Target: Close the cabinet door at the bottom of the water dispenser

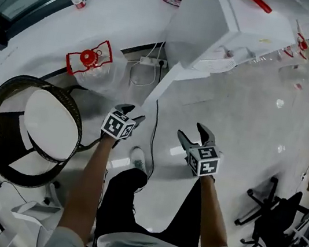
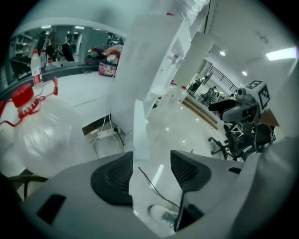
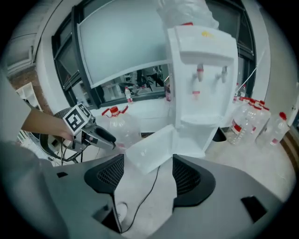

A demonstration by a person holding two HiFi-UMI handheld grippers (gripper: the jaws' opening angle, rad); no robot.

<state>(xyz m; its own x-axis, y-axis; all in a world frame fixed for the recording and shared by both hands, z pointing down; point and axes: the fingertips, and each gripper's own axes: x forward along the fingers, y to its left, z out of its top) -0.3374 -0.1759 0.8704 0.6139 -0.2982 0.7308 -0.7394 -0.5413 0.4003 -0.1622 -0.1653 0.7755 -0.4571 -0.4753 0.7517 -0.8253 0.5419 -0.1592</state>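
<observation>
The white water dispenser (image 1: 229,27) stands ahead on the pale floor. Its bottom cabinet door (image 1: 163,86) hangs open, swung out toward me and to the left. In the right gripper view the door (image 3: 152,148) shows as a white panel angled out from the dispenser (image 3: 203,79). The left gripper view shows the door (image 2: 141,133) edge-on. My left gripper (image 1: 133,112) is open and empty, a short way in front of the door. My right gripper (image 1: 191,130) is open too, level with it, nothing between the jaws. Neither touches the door.
A large clear water jug with a red cap (image 1: 91,65) sits left of the door. A power strip (image 1: 150,62) lies by the wall; its black cable (image 1: 152,143) runs across the floor. A round wicker chair (image 1: 30,128) is left, several bottles (image 3: 252,119) right, an office chair (image 1: 271,216) lower right.
</observation>
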